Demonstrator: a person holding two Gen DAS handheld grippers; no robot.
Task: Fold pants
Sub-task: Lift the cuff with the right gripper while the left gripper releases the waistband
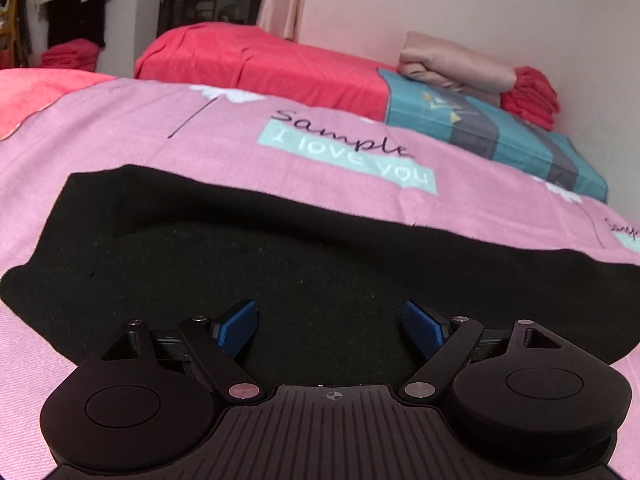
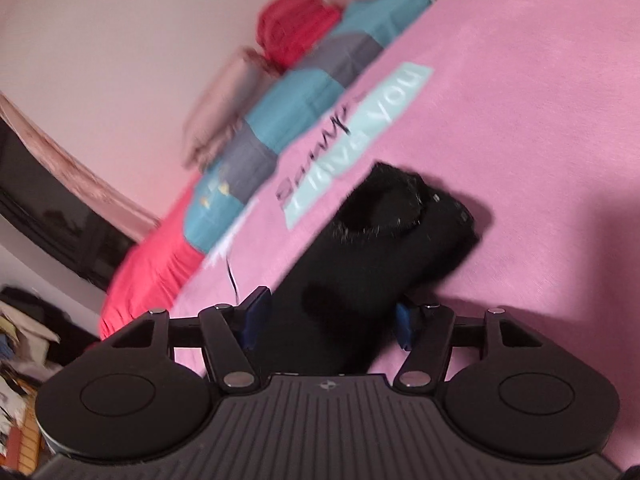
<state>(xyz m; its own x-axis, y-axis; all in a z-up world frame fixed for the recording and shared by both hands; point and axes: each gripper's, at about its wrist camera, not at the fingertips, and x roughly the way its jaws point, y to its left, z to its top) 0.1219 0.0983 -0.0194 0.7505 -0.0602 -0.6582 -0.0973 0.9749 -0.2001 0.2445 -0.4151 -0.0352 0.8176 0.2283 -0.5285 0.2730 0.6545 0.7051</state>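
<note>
Pants (image 1: 300,264) lie black on the pink sheet (image 1: 120,136); left gripper (image 1: 330,326) spread above them, right gripper (image 2: 328,320) spread around fabric toward 12 o'clock.

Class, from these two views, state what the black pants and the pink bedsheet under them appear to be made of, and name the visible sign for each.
Black pants: likely a soft fleece or brushed knit, matte; the surface is fuzzy, holds pale lint specks and gives no shine.
Pink bedsheet: probably a thin printed woven or brushed fabric, matte; it shows a fine ribbed weave, shallow creases and flat printed lettering.
</note>
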